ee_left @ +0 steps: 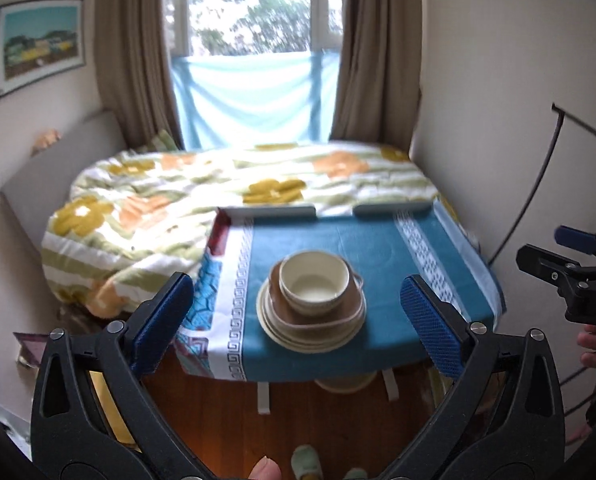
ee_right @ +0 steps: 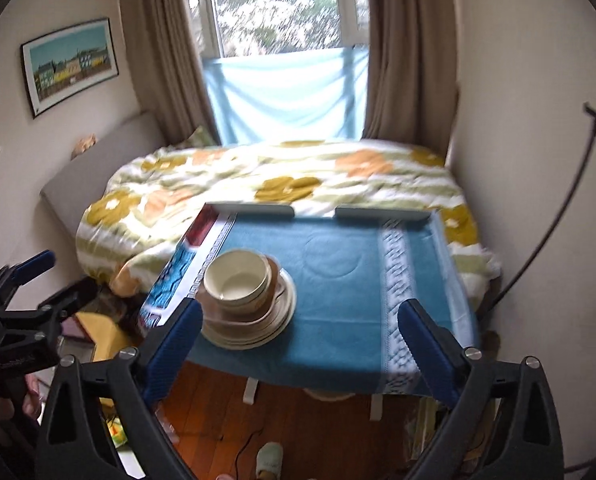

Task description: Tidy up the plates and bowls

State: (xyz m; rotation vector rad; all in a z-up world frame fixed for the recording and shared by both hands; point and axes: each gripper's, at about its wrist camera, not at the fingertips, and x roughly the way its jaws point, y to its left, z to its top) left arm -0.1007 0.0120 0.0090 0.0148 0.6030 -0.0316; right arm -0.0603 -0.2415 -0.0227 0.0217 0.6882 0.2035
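stack: cream bowl [ee_left: 314,280] sits in brown dish on plates [ee_left: 310,334], all piled on bench [ee_left: 378,240]
left tongs [ee_left: 298,320]: spread, holding nothing
right tongs [ee_right: 300,338]: spread, holding nothing
progress: looks pretty much done tbh

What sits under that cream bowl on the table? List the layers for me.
The cream bowl seems nested in a second cream bowl, on a brown dish, on stacked cream plates atop the blue tablecloth. The plate count and hidden surfaces are unclear.
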